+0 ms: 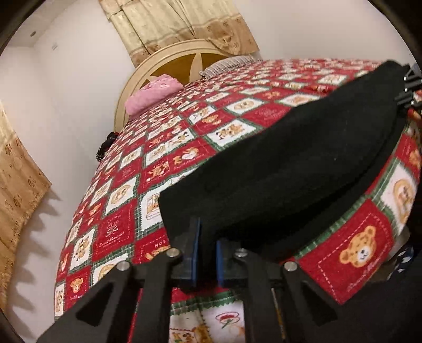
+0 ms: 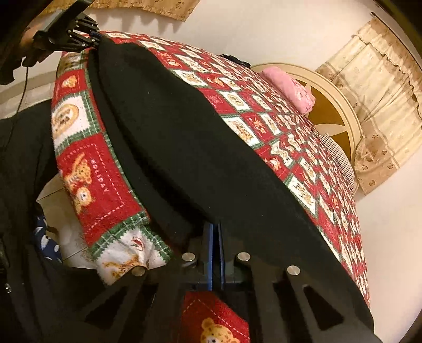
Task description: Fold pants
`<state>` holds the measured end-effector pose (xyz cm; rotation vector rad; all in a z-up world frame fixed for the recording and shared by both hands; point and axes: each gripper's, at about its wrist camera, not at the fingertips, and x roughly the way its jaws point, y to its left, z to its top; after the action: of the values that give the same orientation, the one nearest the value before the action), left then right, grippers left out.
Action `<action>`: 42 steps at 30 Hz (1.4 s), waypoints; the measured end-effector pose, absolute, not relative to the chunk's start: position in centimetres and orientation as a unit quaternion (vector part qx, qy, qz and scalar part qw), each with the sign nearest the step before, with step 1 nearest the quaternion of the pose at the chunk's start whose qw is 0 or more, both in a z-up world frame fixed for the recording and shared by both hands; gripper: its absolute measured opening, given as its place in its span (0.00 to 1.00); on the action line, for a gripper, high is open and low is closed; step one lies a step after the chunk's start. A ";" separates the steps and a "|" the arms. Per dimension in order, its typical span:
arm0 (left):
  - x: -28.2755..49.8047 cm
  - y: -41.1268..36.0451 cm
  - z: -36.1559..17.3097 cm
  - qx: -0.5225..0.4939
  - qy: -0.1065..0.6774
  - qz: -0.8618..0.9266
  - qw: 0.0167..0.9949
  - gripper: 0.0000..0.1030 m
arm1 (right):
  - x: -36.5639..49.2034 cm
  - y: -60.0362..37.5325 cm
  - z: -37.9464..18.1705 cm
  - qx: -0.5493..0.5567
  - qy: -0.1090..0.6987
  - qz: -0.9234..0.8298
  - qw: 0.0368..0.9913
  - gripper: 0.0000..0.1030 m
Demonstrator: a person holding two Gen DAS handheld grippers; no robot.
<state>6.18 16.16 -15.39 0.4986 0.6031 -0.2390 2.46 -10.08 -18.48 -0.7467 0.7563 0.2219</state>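
Black pants [image 1: 284,158] lie stretched along the near edge of a bed covered by a red, white and green teddy-bear quilt [image 1: 184,147]. My left gripper [image 1: 207,237] is shut on one end of the pants, the dark fabric pinched between its blue pads. My right gripper [image 2: 216,232] is shut on the other end of the pants [image 2: 184,137]. Each gripper shows in the other's view: the right gripper [image 1: 407,89] at the far end in the left wrist view, the left gripper [image 2: 93,37] at the top left in the right wrist view. The pants show two layers along the near edge.
A pink folded cloth [image 1: 153,92] and a striped pillow [image 1: 226,64] lie by the round wooden headboard [image 1: 174,60]. Beige curtains [image 1: 179,23] hang on the white wall. The quilt [image 2: 87,168] hangs over the bed's near edge. A dark object [image 1: 105,145] sits at the bed's far side.
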 end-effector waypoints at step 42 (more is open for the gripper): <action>6.7 6.0 -16.9 0.154 0.299 -0.241 0.910 0.64 | 24.1 -5.2 -17.1 0.026 0.490 0.243 0.836 0.38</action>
<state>6.73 6.04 -16.88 0.3183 0.6175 -0.4962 24.11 -5.24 -17.05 0.0560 1.0382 0.5146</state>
